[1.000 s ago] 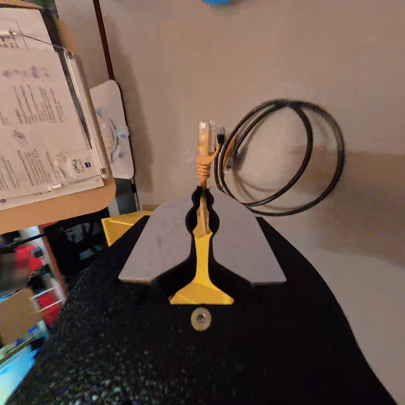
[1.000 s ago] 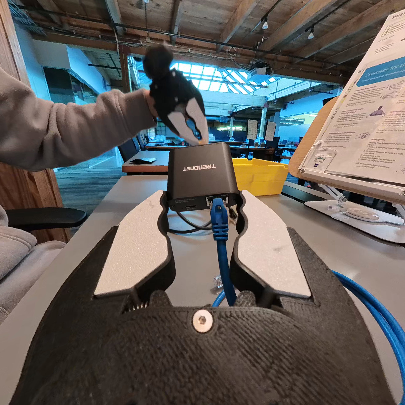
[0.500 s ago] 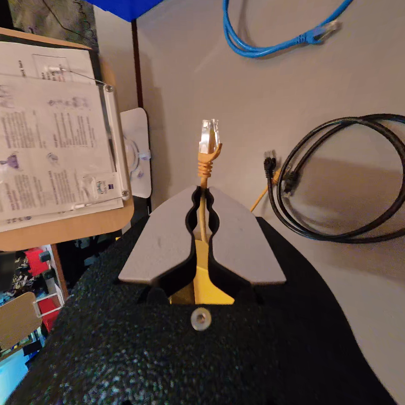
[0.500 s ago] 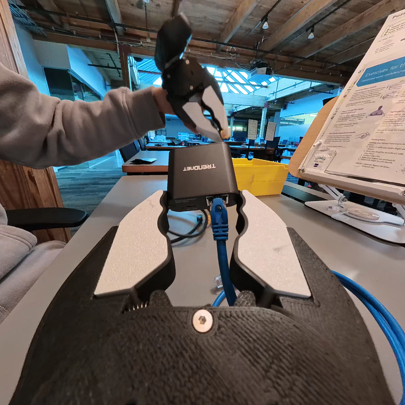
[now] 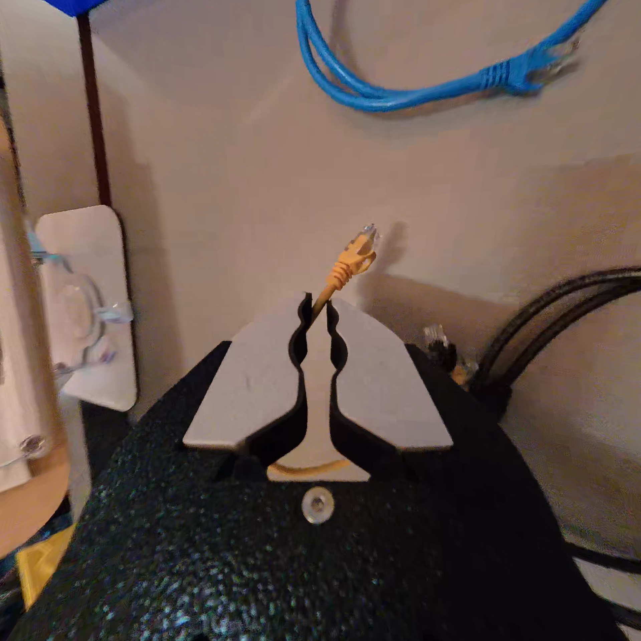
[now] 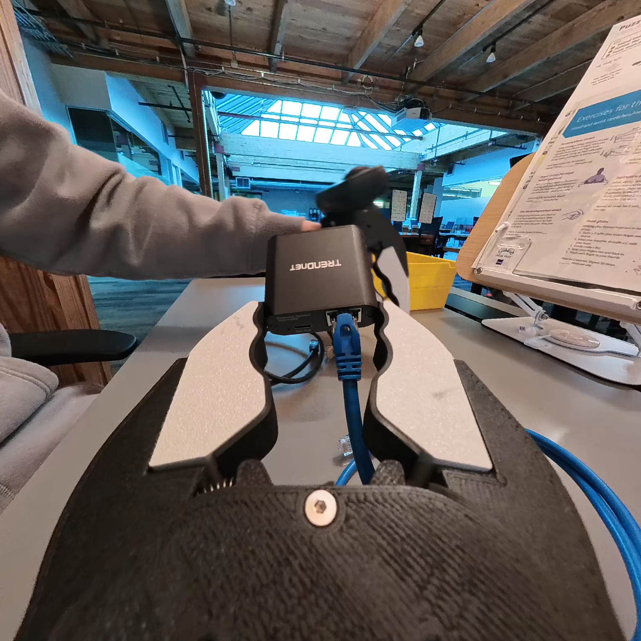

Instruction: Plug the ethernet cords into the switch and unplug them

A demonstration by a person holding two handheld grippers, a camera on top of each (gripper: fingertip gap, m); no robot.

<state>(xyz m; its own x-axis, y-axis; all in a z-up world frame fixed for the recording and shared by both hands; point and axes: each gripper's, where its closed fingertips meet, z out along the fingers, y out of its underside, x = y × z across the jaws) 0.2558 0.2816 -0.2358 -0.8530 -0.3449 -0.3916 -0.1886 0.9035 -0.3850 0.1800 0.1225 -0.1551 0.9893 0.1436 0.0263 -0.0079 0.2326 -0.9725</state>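
My right gripper (image 6: 321, 312) is shut on the black switch (image 6: 312, 270) and holds it tilted just above the grey table (image 6: 520, 416). A blue ethernet cord (image 6: 347, 347) is plugged into one of its front ports. My left gripper (image 5: 317, 305) is shut on an orange ethernet cord (image 5: 341, 274) near its end. The clear plug (image 5: 364, 242) leans to the right, close over the table. In the right wrist view the left gripper (image 6: 392, 281) points down behind the switch's right side. The orange cord is hidden there.
A coiled black cord (image 5: 555, 312) lies right of my left gripper, and its loop (image 6: 298, 367) shows under the switch. The blue cord's free end (image 5: 513, 73) lies farther off. A document stand (image 6: 555, 208) and a yellow bin (image 6: 430, 277) are at the right. A person's grey sleeve (image 6: 138, 225) reaches across.
My left gripper has come down from above the switch to its far right side, close to the table. The orange plug has tipped to the right. The right gripper and switch have not moved.
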